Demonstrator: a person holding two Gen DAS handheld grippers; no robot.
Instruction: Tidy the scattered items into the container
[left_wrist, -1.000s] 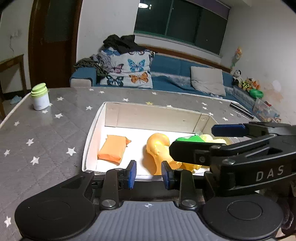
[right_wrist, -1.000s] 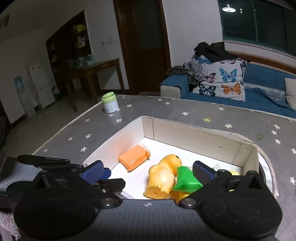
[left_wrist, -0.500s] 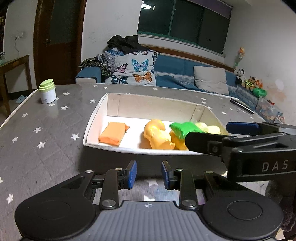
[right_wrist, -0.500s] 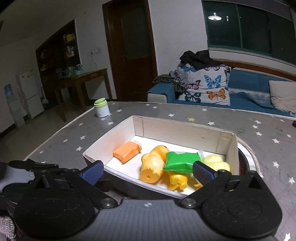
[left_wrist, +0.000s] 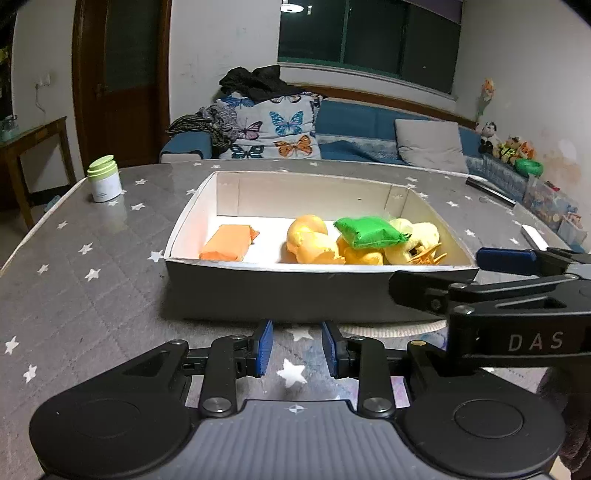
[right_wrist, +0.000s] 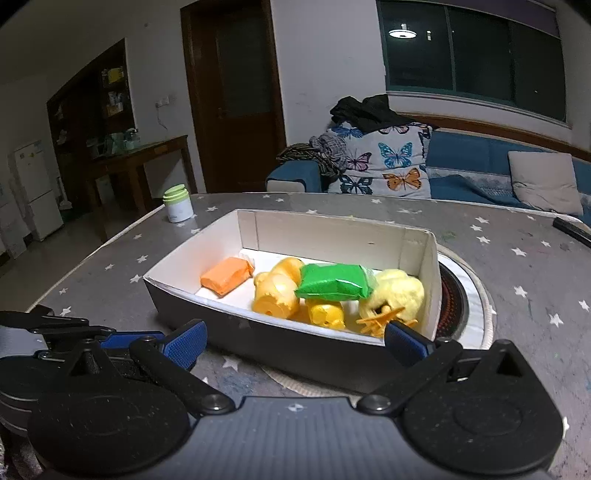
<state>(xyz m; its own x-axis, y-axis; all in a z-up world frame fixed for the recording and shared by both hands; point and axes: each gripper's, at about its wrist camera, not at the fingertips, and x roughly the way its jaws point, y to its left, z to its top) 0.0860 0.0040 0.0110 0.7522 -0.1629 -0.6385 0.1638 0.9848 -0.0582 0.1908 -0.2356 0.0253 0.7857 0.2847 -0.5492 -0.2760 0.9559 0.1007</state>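
A white-lined cardboard box (left_wrist: 317, 284) (right_wrist: 258, 325) stands on the star-patterned table. Inside lie an orange packet (left_wrist: 227, 247) (right_wrist: 227, 275), an orange duck toy (left_wrist: 310, 242) (right_wrist: 277, 291), a green packet (left_wrist: 369, 232) (right_wrist: 334, 282), yellow soft toys (left_wrist: 417, 236) (right_wrist: 397, 291) and an orange clip (right_wrist: 380, 319). My left gripper (left_wrist: 296, 349) hovers over the table in front of the box, its jaws a narrow gap apart and empty. My right gripper (right_wrist: 295, 341) is wide open and empty, just in front of the box; it also shows in the left wrist view (left_wrist: 491, 273).
A white jar with a green lid (left_wrist: 104, 179) (right_wrist: 178, 203) stands at the far left of the table. A round mat (right_wrist: 465, 306) lies under the box's right end. A dark remote (left_wrist: 489, 190) lies far right. A sofa stands behind the table.
Both grippers have pulled back and lowered from over the box to the table in front of it. The green packet stays in the box on top of the toys.
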